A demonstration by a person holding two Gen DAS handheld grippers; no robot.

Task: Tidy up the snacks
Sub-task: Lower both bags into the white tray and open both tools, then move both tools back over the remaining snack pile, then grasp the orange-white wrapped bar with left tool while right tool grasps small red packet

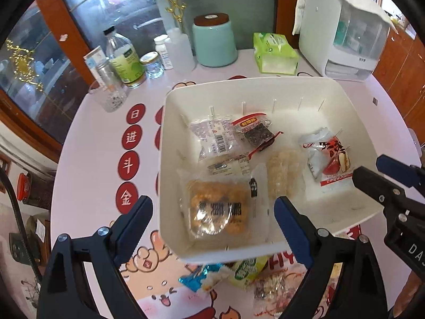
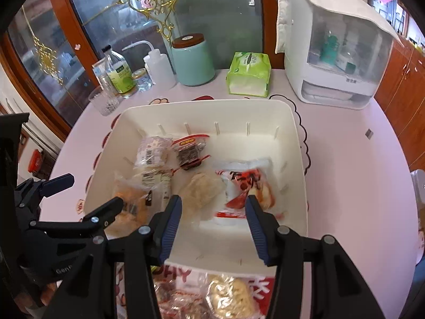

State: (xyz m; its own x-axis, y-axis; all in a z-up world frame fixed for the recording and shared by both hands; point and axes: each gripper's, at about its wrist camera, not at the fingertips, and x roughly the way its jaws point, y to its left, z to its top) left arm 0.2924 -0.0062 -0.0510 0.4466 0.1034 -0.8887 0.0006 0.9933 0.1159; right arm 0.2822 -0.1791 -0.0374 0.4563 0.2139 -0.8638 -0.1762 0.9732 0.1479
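A white bin (image 1: pixel 265 85) (image 2: pixel 207 106) stands on the round table and holds several wrapped snacks: an orange puffed snack (image 1: pixel 217 210) (image 2: pixel 130 204), a seaweed pack (image 1: pixel 255 130) (image 2: pixel 190 150), a red-and-white pack (image 1: pixel 332 159) (image 2: pixel 247 186), a pale rice cake (image 1: pixel 280 175) (image 2: pixel 200 190). My left gripper (image 1: pixel 212 214) is open and empty above the bin's near left part. My right gripper (image 2: pixel 213 212) is open and empty above the bin's near edge; it also shows in the left wrist view (image 1: pixel 372 171). Loose snacks (image 1: pixel 228 273) (image 2: pixel 212 297) lie on the table before the bin.
Behind the bin stand a teal canister (image 1: pixel 213 43) (image 2: pixel 192 61), a green tissue pack (image 1: pixel 275 53) (image 2: pixel 248 74), bottles and jars (image 1: pixel 124 58) (image 2: pixel 119 74), a clear cup (image 1: pixel 109 95) (image 2: pixel 103 101) and a white covered appliance (image 1: pixel 342 32) (image 2: pixel 334 50). Glass cabinet doors are behind.
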